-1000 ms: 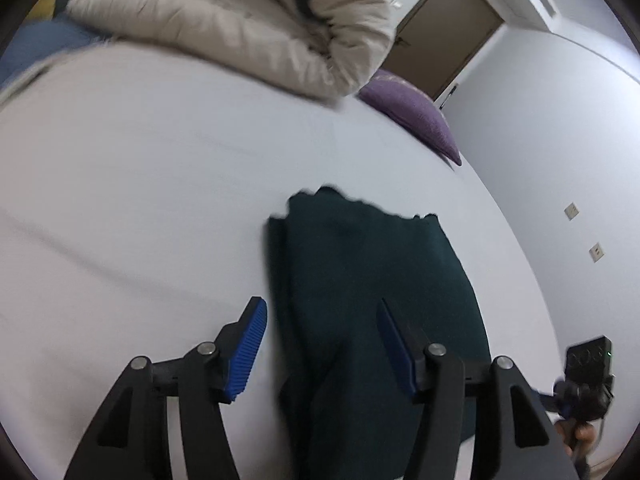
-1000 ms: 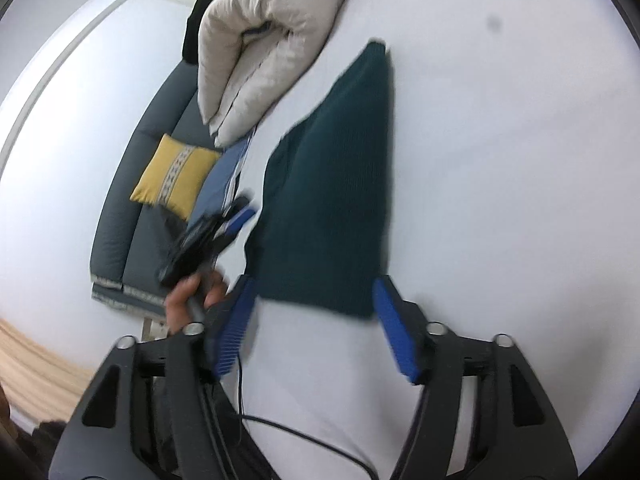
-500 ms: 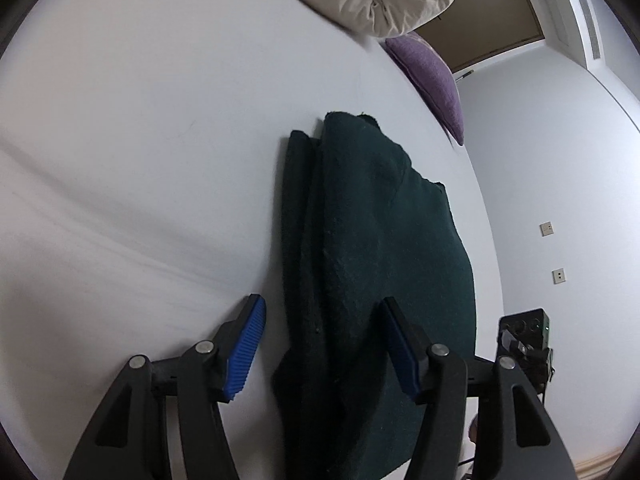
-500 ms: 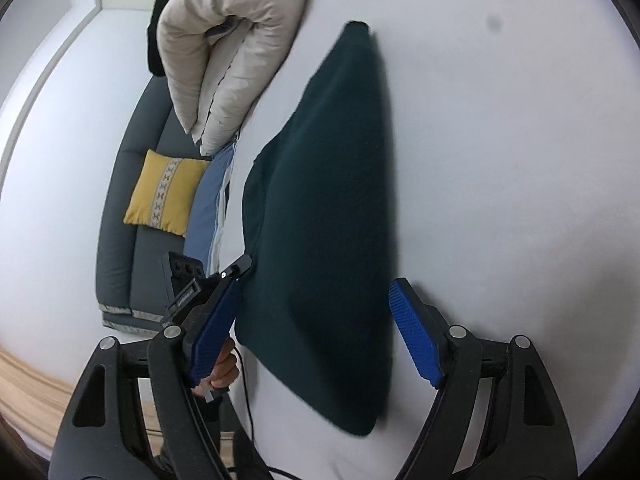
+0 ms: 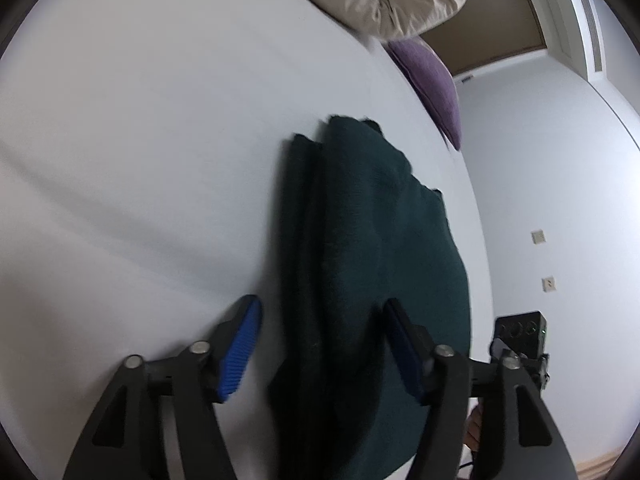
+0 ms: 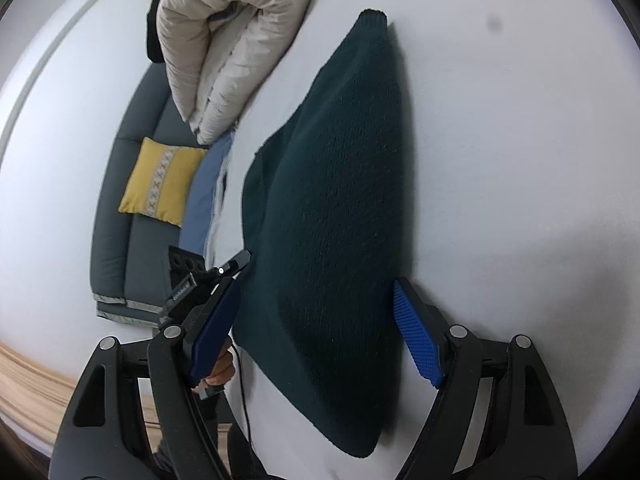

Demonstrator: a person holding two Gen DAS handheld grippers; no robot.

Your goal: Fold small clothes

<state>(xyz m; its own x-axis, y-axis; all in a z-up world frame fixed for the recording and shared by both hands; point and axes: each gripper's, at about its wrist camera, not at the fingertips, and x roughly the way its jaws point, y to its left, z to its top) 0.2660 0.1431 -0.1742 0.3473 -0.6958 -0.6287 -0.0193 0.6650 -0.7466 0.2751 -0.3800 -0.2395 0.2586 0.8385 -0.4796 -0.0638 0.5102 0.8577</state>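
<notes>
Sweater (image 5: 372,280), dark green and folded, just lies on the white bed (image 5: 140,160). Left hand-held gripper (image 5: 320,344) and right hand-held gripper (image 6: 316,328) both gape wide over it, gripping nothing.

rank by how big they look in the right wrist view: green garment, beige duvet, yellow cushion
1. green garment, largest, though it lies nearest the camera
2. beige duvet
3. yellow cushion, smallest, and it sits farther off on the sofa
</notes>
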